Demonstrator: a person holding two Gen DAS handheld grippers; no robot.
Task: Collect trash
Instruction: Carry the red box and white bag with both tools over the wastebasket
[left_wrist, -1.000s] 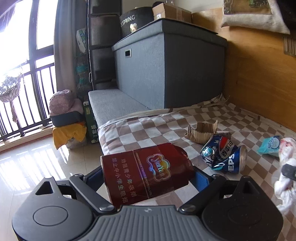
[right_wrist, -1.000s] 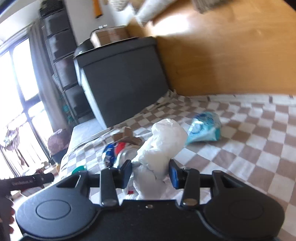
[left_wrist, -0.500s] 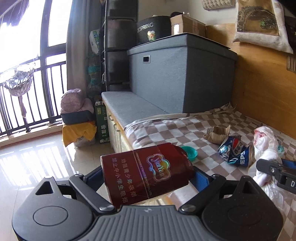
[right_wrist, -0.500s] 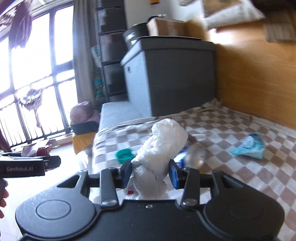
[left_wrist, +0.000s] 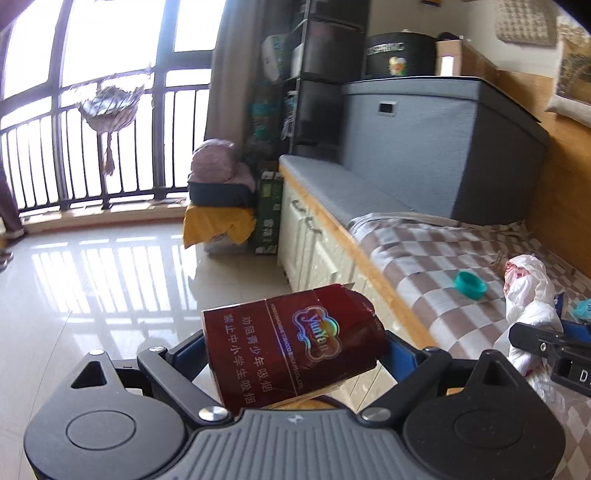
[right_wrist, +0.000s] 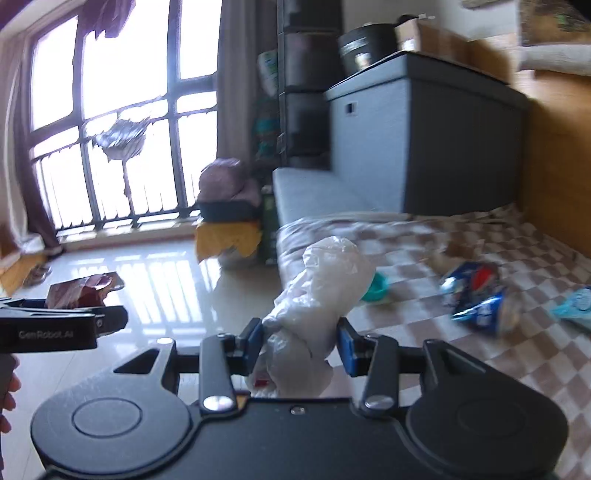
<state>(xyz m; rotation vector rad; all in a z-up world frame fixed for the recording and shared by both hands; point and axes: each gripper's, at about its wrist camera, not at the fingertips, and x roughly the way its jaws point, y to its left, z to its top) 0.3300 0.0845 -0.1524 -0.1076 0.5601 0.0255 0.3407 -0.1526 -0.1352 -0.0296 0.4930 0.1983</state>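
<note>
My left gripper is shut on a dark red cigarette pack, held over the edge of the bed above the tiled floor. My right gripper is shut on a crumpled white plastic bag; the same bag and right gripper show at the right of the left wrist view. The left gripper with the red pack appears at the left of the right wrist view. On the checked bedspread lie crushed blue cans, a teal cap and a light blue wrapper.
A grey storage box stands at the head of the bed beside a wooden wall. A grey bench, stacked bags and a yellow cloth sit by the balcony railing. Glossy floor spreads to the left.
Both grippers swung left, away from the bed toward the floor and window, each keeping its load. The cans and cardboard scrap left the left wrist view.
</note>
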